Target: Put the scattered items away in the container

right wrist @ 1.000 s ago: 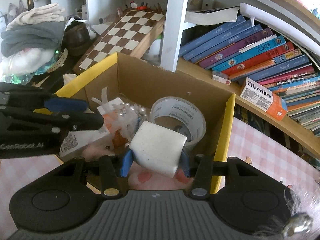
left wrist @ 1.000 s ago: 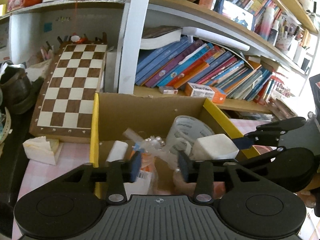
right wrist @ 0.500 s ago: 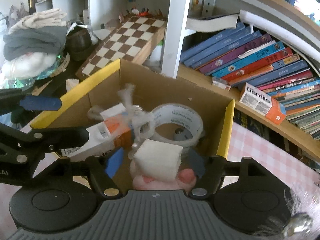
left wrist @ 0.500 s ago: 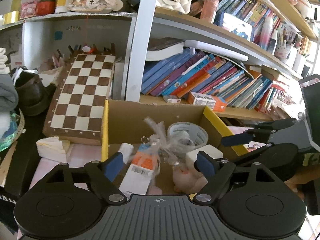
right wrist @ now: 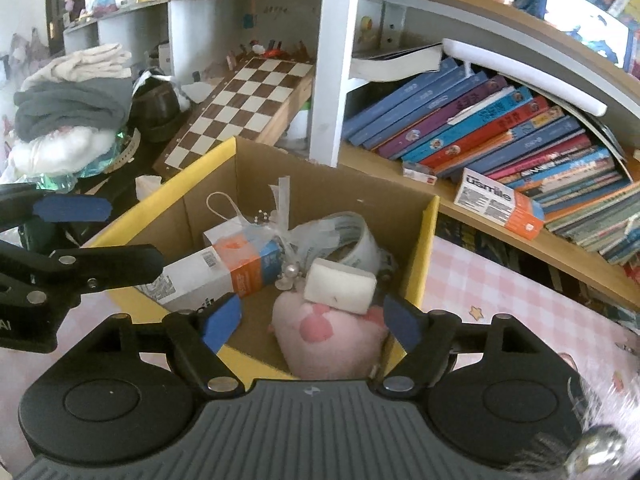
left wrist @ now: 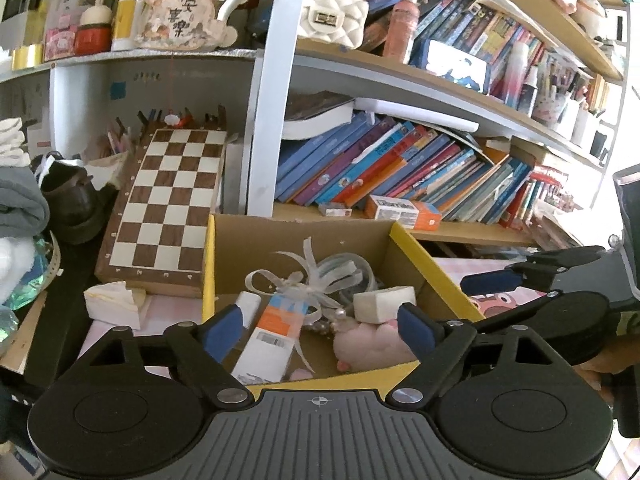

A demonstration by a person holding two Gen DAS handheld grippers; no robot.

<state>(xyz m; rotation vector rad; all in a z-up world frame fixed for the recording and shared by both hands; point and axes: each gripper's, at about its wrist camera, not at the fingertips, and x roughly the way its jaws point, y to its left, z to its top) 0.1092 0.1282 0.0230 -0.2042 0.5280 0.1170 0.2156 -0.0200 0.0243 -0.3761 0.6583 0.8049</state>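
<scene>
Both your grippers have just been opening, and nothing sits between either pair of fingers: the left gripper [left wrist: 320, 326] and the right gripper [right wrist: 310, 318] hang spread over the yellow-rimmed cardboard box [right wrist: 426, 236]. The white rectangular block [right wrist: 340, 286] now lies inside it on the pink plush toy [right wrist: 332, 338], beside the orange-and-white carton [left wrist: 274, 334]. Lift both clear without snagging the white ribbon bundle [left wrist: 308, 280], then check the pink checked surface [right wrist: 500, 304] for leftovers.

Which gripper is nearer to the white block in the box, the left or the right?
Right. The right gripper is open directly in front of the white block, which lies on the pink plush. The left gripper is open farther toward the orange carton.
</scene>
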